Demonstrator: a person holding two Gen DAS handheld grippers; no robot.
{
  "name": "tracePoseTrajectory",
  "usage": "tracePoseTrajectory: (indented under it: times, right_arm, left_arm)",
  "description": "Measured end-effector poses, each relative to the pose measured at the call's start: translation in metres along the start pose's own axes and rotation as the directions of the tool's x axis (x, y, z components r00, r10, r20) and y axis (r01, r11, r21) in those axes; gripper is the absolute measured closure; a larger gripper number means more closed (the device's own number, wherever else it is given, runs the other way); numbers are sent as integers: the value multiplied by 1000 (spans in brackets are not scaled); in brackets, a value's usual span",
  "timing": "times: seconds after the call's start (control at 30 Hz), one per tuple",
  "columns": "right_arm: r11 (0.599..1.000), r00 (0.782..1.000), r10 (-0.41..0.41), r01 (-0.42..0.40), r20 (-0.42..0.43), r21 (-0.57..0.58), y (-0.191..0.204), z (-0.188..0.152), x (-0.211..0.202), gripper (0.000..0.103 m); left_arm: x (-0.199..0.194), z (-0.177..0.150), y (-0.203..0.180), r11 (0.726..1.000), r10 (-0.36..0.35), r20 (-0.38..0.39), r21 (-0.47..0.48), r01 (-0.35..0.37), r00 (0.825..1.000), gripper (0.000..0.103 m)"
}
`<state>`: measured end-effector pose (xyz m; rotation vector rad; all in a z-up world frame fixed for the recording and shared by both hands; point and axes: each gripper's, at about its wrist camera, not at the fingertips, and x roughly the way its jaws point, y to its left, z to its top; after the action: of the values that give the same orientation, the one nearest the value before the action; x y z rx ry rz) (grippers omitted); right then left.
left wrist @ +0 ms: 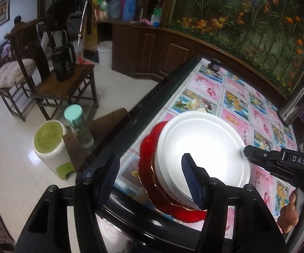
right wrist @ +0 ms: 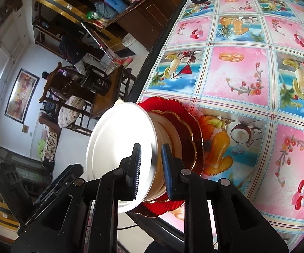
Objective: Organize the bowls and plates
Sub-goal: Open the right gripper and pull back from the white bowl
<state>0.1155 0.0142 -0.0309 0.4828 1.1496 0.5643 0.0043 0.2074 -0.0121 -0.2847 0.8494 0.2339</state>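
Observation:
A white bowl (left wrist: 202,147) tops a stack of cream bowls that stands on a scalloped red plate (left wrist: 149,181) near the table's edge. The stack also shows in the right wrist view, with the white bowl (right wrist: 118,145) over the red plate (right wrist: 185,113). My right gripper (right wrist: 151,170) has one finger inside the white bowl and one outside, straddling its rim with a gap on each side. It shows in the left wrist view (left wrist: 249,152) at the bowl's right rim. My left gripper (left wrist: 149,177) is open, wide, above the stack's near left side.
The table (right wrist: 236,67) has a pink and blue fruit-print cloth and a dark edge. A small dark jar (left wrist: 215,64) stands at its far corner and a steel flask (left wrist: 297,101) at the right. A stool (left wrist: 50,147), a bottle (left wrist: 79,124) and wooden chairs (left wrist: 63,88) stand on the floor at the left.

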Motion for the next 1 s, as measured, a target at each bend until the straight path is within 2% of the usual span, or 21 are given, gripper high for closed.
tracePoseTrajectory:
  times: [0.2, 0.5, 1.0]
  right_arm:
    - [1000, 999, 19, -19, 31, -4, 0, 0, -8, 83]
    - [999, 999, 36, -36, 34, -9, 0, -3, -11, 83]
    - [997, 997, 59, -56, 56, -55, 9, -12, -25, 83]
  left_arm:
    - [-15, 2, -9, 995, 80, 92, 45, -84, 992, 38]
    - [-37, -1, -24, 987, 110, 189, 93, -130, 976, 33]
    - [-44, -4, -33, 985, 107, 215, 110, -133, 971, 32]
